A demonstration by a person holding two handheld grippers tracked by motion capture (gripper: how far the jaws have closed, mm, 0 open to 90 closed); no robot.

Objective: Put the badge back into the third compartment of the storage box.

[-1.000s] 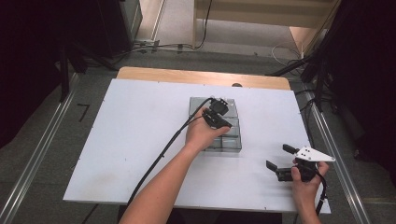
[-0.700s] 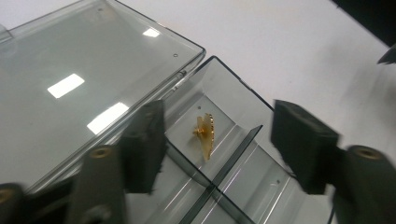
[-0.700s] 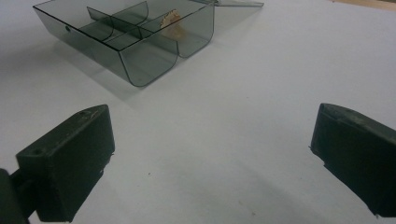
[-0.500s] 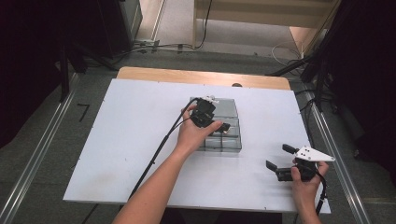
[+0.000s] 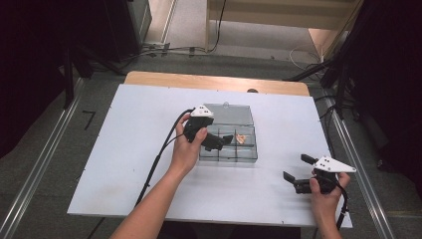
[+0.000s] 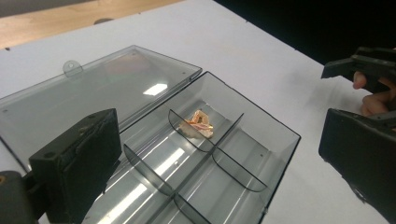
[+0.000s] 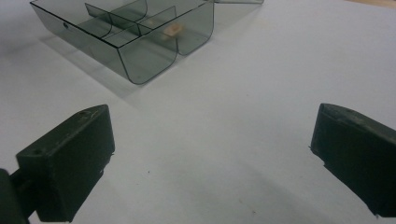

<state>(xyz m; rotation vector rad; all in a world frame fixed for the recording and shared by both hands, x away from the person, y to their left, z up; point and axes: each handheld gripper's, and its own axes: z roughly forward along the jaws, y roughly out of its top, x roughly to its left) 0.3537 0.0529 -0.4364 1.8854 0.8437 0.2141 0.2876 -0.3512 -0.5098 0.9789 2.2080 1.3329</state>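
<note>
Shifted leftward since the earlier frames: left gripper (image 5: 219, 142), previously over the middle of the clear box (image 5: 251, 149), now at the box's left edge, above the near-left compartments. Fingers just opened from nearly closed to wide; nothing between them. Seen in the left gripper view as two black fingers (image 6: 77, 165) set far apart, with the open box between and beyond them.

Unmoved: right gripper (image 5: 298, 174), held by the right hand (image 5: 326, 194) near the front right corner of the desk (image 5: 124, 149), well apart from the box. Fingers wide, nothing between them; bare desk surface between the two fingers (image 7: 70, 163) in the right gripper view.

Box position: middle of the desk, slightly right of centre. Lid (image 6: 93, 93) swung fully open, lying flat on the desk behind the tray, joined along the far edge. Tray split by curved dividers into six compartments in two rows.

Contents: one small orange-and-tan piece (image 6: 200, 123) in the far row, middle compartment, resting against a curved divider. Same piece visible in the high view (image 5: 241, 139) and, faintly through the tinted wall, in the right gripper view (image 7: 172, 29). Exact nature of the piece not discernible.

Left hand (image 5: 186, 149) around the gripper body, cable (image 5: 159, 154) trailing back toward the desk's front edge.
</note>
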